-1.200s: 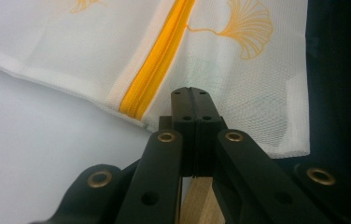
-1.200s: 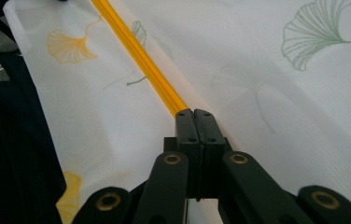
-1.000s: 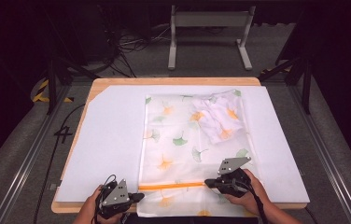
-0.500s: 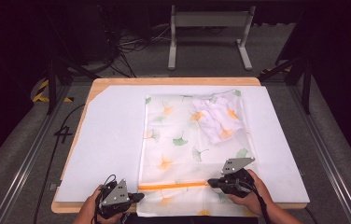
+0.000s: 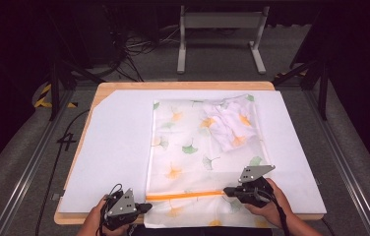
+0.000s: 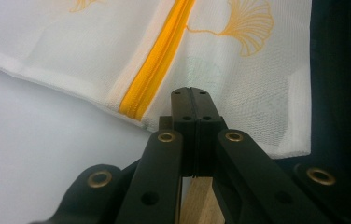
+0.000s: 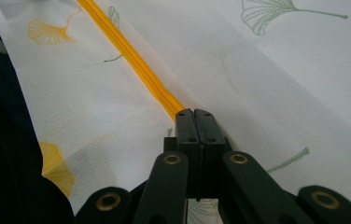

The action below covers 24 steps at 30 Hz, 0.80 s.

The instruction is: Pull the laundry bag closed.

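One white mesh laundry bag printed with orange and green ginkgo leaves (image 5: 198,157) is lying flat on the white board covering the wooden table (image 5: 119,142), a crumpled patterned cloth (image 5: 230,123) sitting inside its far right corner. Its orange zipper (image 5: 185,195) is running across the near end between both tools. The right gripper (image 5: 228,191) is meeting the zipper's right end, jaws pressed together; whether they are pinching the slider cannot be told. The left gripper (image 5: 146,207) is resting at the bag's near left corner, jaws closed, tips over the mesh just beside the zipper end, as its own view is showing. Both hands are gripping the tools from the near edge.
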### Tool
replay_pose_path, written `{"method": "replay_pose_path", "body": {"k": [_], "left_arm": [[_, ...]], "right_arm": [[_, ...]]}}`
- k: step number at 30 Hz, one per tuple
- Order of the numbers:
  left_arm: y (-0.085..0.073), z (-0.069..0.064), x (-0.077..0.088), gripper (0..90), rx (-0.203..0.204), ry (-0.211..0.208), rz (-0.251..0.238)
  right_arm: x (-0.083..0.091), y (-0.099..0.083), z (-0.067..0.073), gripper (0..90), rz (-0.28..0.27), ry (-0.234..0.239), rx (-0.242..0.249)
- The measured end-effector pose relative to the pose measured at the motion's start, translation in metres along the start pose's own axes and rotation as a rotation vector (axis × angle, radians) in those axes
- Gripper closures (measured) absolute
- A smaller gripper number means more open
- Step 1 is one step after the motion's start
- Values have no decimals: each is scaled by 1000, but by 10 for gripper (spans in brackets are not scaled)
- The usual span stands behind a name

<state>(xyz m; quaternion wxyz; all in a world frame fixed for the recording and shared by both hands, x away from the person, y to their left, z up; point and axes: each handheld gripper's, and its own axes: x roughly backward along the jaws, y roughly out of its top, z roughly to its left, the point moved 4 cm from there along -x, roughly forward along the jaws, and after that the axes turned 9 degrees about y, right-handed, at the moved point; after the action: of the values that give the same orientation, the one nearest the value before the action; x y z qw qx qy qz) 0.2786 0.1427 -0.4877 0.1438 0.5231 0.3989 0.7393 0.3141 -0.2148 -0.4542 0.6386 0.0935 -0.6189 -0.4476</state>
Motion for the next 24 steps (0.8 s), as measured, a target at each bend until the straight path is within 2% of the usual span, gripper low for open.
{"method": "replay_pose_path", "body": {"k": [13, 24], "left_arm": [[0, 1, 0, 900, 3, -1, -3], [0, 0, 0, 900, 1, 0, -2]], "right_arm": [[7, -6, -4, 900, -10, -4, -14], [9, -8, -4, 900, -4, -5, -7]]}}
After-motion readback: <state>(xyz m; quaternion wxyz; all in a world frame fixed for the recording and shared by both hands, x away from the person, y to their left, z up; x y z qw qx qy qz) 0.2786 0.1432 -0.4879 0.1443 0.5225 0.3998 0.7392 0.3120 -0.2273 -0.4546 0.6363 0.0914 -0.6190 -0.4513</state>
